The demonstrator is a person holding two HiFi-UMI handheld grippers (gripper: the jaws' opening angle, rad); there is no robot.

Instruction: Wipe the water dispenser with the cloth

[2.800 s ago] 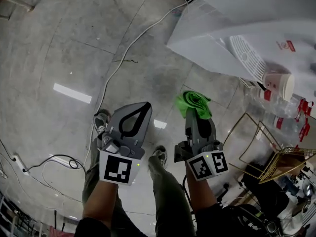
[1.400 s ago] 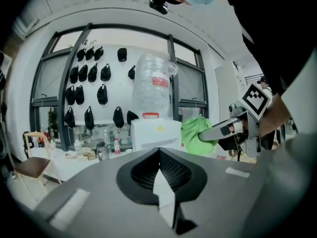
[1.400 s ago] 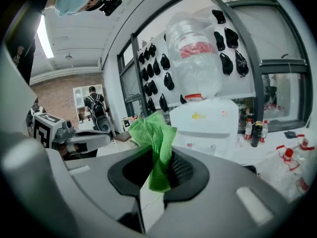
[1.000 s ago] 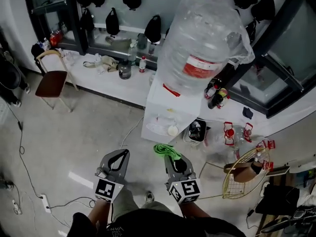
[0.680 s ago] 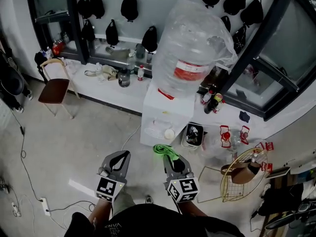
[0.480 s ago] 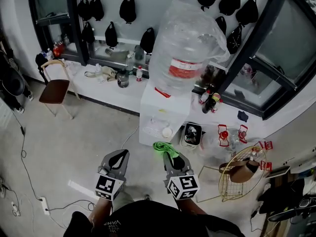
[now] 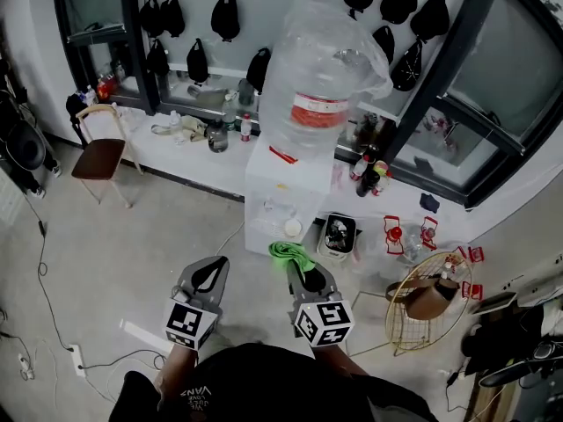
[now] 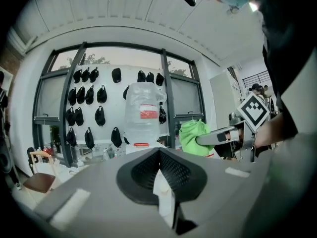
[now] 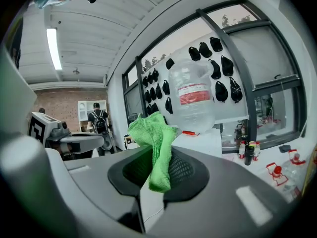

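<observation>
I am looking at the person from behind as they face the water dispenser [image 7: 283, 185]. It is a white cabinet set against the low white ledge [image 7: 176, 143] below the windows, and a big clear bottle [image 7: 321, 69] with a red label sits upended on top.

Both grippers are held out in front, side by side and apart. The right gripper [image 9: 156, 151] is clamped on the green cloth [image 9: 154, 133]. The cloth is pinched between the jaws, with a bunch of it standing up past the tips and a strip hanging down inside them. In the head view the cloth hangs in the air short of the dispenser's front and does not touch it.

The left gripper [image 8: 159, 150] has its jaws pressed together with nothing between them. It points towards the dispenser too, to the left of the cloth.

A wooden chair [image 7: 95, 158] stands off to the left by the ledge. Black bags [image 7: 225, 16] hang in a row on the wall above. A gold wire basket [image 7: 393, 319] sits on the floor to the right.
</observation>
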